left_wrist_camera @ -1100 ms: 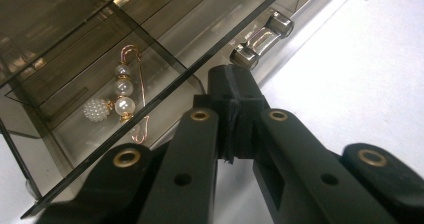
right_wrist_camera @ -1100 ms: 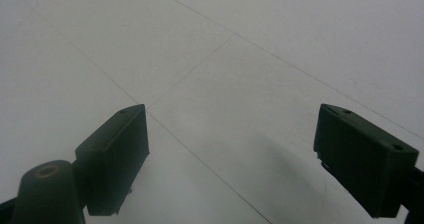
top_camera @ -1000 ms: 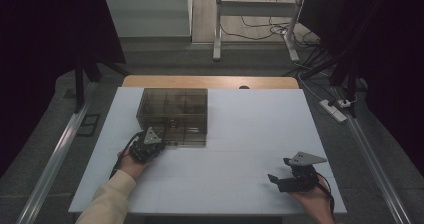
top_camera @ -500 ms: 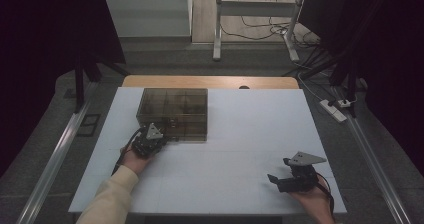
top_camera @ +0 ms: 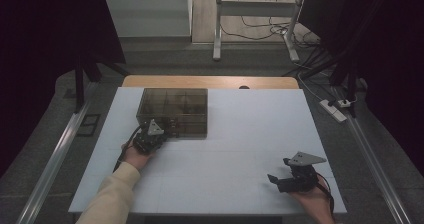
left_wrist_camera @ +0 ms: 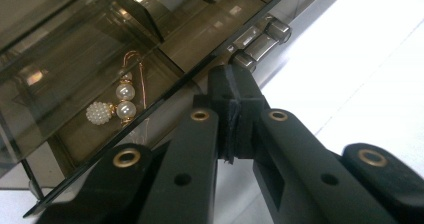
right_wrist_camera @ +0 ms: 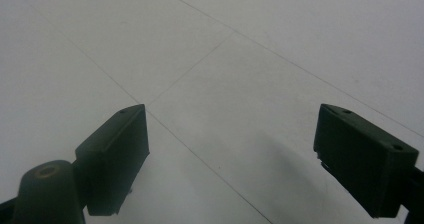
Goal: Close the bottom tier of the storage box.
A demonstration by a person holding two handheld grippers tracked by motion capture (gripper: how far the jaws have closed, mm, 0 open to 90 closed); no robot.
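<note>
Box: the smoky clear box [top_camera: 174, 111] is your landmark. It stands on the white table [top_camera: 240, 134], on the far left part, with its lid down.

Left gripper: your left gripper [top_camera: 154, 134] is at the near left corner of the box, touching its front edge. In the left gripper view [left_wrist_camera: 234, 91] the jaws are pressed together, with nothing between them. Their tips lie on the lower rim of the box.

Latch: a small metal latch [left_wrist_camera: 260, 39] sits on the front edge of the box, just beyond the closed tips. I cannot tell if the tips touch it.

Brooch: inside the box, in the compartment next to your left gripper, lies a gold pin with pearls [left_wrist_camera: 117, 104]. You see it through the tinted wall, left of the jaws in the left gripper view.

Other compartments: dividers cut the box into several parts. What the far ones contain is too dark to tell.

Right gripper: your right gripper [top_camera: 285, 179] is well apart from the box, near the front right corner of the table. It points toward the left side.

Right fingers: in the right gripper view the fingers [right_wrist_camera: 117, 159] stand wide apart and hold nothing. Between them is bare table.

Left hand: your left hand [top_camera: 135, 156] holds the gripper from the near side of the box, and a pale sleeve [top_camera: 110, 199] follows behind it.
</note>
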